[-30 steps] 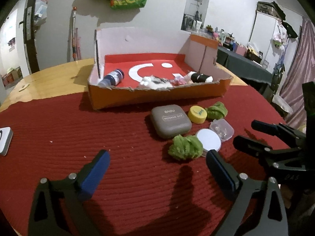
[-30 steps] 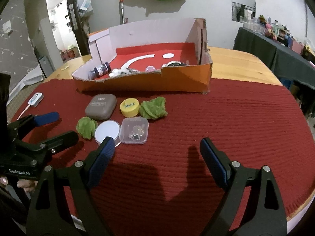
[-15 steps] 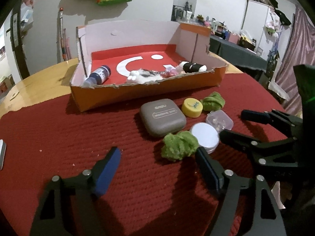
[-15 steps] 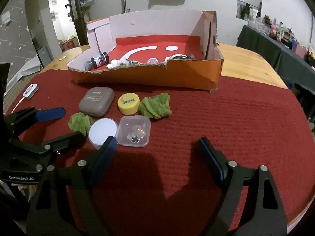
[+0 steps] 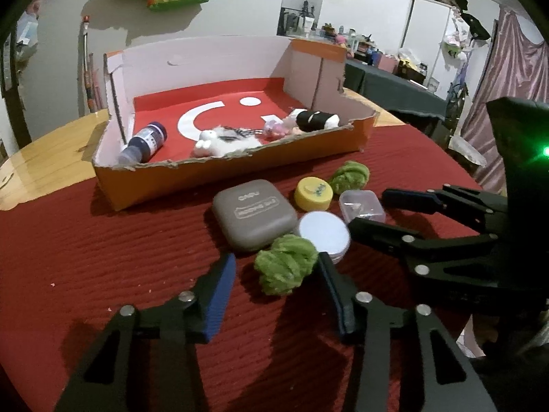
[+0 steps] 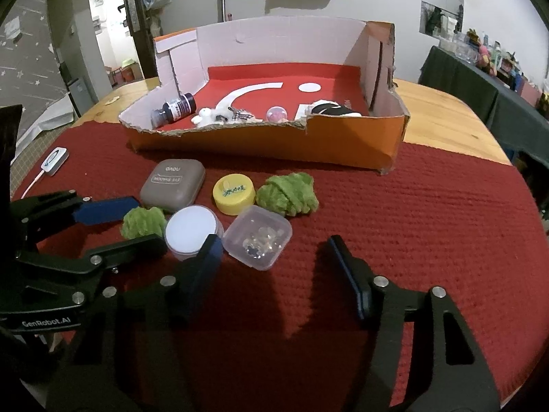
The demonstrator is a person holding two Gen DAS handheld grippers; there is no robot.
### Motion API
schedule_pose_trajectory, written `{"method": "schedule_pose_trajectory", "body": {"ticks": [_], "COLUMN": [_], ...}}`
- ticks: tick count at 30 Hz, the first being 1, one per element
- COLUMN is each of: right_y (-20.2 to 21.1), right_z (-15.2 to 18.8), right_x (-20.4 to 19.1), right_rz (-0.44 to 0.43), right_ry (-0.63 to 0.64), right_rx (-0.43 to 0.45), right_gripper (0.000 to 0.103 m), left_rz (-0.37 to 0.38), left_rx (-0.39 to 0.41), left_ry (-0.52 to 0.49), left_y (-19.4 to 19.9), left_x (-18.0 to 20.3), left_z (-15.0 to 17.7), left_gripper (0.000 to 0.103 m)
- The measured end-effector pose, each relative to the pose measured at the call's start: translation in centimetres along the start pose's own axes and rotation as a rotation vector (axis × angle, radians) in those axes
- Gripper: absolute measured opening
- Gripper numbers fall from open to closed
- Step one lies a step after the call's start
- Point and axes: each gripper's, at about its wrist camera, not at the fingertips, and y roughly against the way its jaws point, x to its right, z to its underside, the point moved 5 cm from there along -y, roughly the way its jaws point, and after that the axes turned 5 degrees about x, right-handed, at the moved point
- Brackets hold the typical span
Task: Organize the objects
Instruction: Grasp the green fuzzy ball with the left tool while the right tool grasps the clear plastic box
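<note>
Both sets of tongs have narrowed since a second ago, and the left pair now brackets the near green tuft that earlier sat ahead of its tips. The left gripper (image 5: 276,274) is closing; the green tuft (image 5: 286,267) sits between its blue pads, the right pad about at its edge, the left pad still apart from it, so nothing is gripped yet. The right gripper (image 6: 274,257) is closing too, with only red cloth between its fingers; the clear plastic box (image 6: 258,236) lies just past its left fingertip, at about eleven o'clock from the gap.

On the red mat (image 6: 411,223), the loose things cluster in front of the orange cardboard box (image 6: 343,144). Seen from the right wrist, the white round lid (image 6: 193,229) touches the clear box at its nine o'clock, the yellow cap (image 6: 234,193) sits at twelve, a second green tuft (image 6: 288,194) at one o'clock, and the grey case (image 6: 172,182) off at ten. Inside the cardboard box lie a dark bottle (image 6: 175,110) on its side, a white fluffy toy (image 6: 219,115) and a black-and-white roll (image 5: 314,120).
</note>
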Motion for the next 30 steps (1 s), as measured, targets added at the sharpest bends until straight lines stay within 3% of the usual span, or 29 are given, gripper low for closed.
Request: {"method": "schedule_pose_trajectory", "body": {"ticks": [3,4,6,30], "right_y": [-0.2,-0.3,-0.3,1.9], "right_z": [-0.2,-0.3,-0.3,-1.4], "right_x": [-0.2,-0.3,-0.5,-1.3], "right_rz": [-0.009,-0.015,-0.034,-0.059], "right_ry": [0.001,0.001,0.002,0.028], "right_rx": [0.0,0.001,0.002,0.054], "right_gripper": [0.053,0.049,0.041,0.041], "left_rz": [0.015,0.022,0.032,0.027], "left_rx": [-0.002,-0.002,-0.003,0.062], "left_ry": [0.002,0.003,0.008,0.0], "left_y": [-0.1,-0.1,-0.1,2.2], "left_x": [0.1,0.1,0.1,0.2], "left_z": [-0.1,-0.1,-0.1,-1.1], "left_gripper": [0.042,0.034,0.033,0.032]}}
